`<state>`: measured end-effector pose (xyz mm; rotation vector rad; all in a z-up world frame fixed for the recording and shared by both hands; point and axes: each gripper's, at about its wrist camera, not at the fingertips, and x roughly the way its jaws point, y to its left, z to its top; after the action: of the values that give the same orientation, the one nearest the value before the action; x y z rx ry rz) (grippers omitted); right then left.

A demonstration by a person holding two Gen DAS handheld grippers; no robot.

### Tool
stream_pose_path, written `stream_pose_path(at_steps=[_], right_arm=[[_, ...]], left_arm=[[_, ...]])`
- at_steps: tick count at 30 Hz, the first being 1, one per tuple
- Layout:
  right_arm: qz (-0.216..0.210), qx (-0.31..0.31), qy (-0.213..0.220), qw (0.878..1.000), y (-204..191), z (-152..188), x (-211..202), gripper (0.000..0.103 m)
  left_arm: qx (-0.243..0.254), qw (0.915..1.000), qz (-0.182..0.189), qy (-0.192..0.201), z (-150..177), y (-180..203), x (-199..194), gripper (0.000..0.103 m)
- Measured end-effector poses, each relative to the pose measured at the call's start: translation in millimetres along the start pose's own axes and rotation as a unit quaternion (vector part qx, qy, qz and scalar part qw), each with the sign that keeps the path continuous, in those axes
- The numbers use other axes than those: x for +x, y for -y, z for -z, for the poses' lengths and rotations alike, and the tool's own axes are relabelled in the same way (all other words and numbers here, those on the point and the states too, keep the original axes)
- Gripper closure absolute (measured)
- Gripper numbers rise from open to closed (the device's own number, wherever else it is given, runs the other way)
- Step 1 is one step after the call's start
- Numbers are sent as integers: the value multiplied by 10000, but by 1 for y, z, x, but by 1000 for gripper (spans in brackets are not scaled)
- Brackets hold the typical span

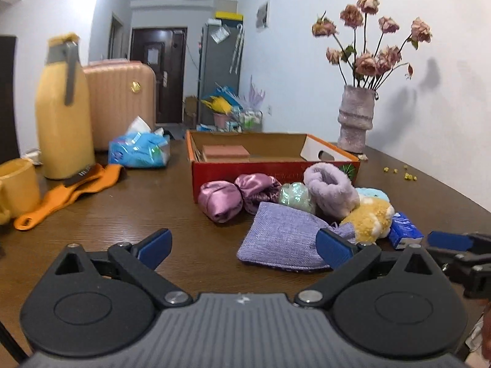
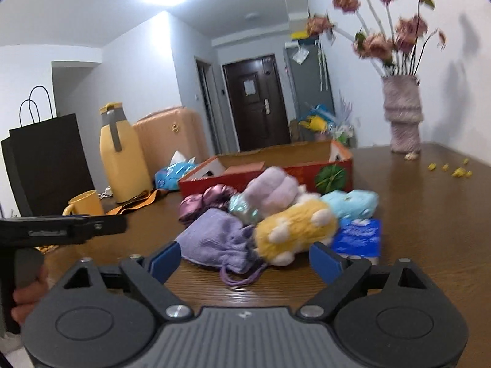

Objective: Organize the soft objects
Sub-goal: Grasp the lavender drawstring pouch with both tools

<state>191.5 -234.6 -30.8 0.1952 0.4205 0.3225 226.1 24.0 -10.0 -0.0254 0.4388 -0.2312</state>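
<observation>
We hold both tongs wide open and empty, left tongs (image 1: pixel 244 250) and right tongs (image 2: pixel 242 260), ready to grasp. The soft objects, including a lilac knitted drawstring pouch (image 1: pixel 280 242) and a yellow plush toy (image 2: pixel 294 230), lie heaped on the counter (image 1: pixel 172 208) just before the open red cardboard box (image 1: pixel 245 178), their likely destination.

From my seat, the light-blue plush (image 1: pixel 373 193) lay mostly hidden behind the yellow plush (image 1: pixel 369 219), the dried flowers (image 2: pixel 389 35) blurred in the right wrist view, and the yellow mug (image 1: pixel 17 188) was cut off at the frame's left edge.
</observation>
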Motion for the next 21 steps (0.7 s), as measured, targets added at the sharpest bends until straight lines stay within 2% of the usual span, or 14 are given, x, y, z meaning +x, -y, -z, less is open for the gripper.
stream_pose_path(at_steps=[2,6,7,11,12,13,14,15,16,17,18,21], right_arm=[[-108,209,-180,9996,0,-2,17,32],[-133,637,-560,9963,4,-5,56,48],[-83,721,-594,9956,5,-4,63,53],[61,1056,-696,9920,9,-5,86,64],[40,1095,-696,9915,9,-4,89,64],[39,1084,-698,9916,9,-4,91,64],[26,1059,-707,9919,8,-4,94,65],[-5,1057,-713,9918,8,-4,94,68],[-16,1071,-724,9916,8,-4,94,76],[-29,1072,-754,9914,8,-4,94,85],[-137,1077,-796,9909,8,-5,92,86],[-401,1020,-825,9905,7,-5,80,90]], left_arm=[[12,9999,118,-79,-4,-3,17,8],[-10,9984,491,-278,-10,-8,56,21],[-61,9975,586,-401,-10,-11,67,21],[-379,9908,907,-926,-8,-20,102,28],[-478,9889,1001,-990,-6,-22,105,32],[-575,9870,1102,-1020,-5,-25,107,45],[-660,9847,1224,-1048,-5,-27,107,53],[-722,9824,1343,-1081,-5,-29,106,67],[-764,9803,1440,-1119,-4,-30,104,79],[-774,9791,1477,-1169,-4,-30,100,84],[-774,9774,1508,-1264,-3,-28,97,88],[-758,9742,1608,-1392,7,-20,78,91]])
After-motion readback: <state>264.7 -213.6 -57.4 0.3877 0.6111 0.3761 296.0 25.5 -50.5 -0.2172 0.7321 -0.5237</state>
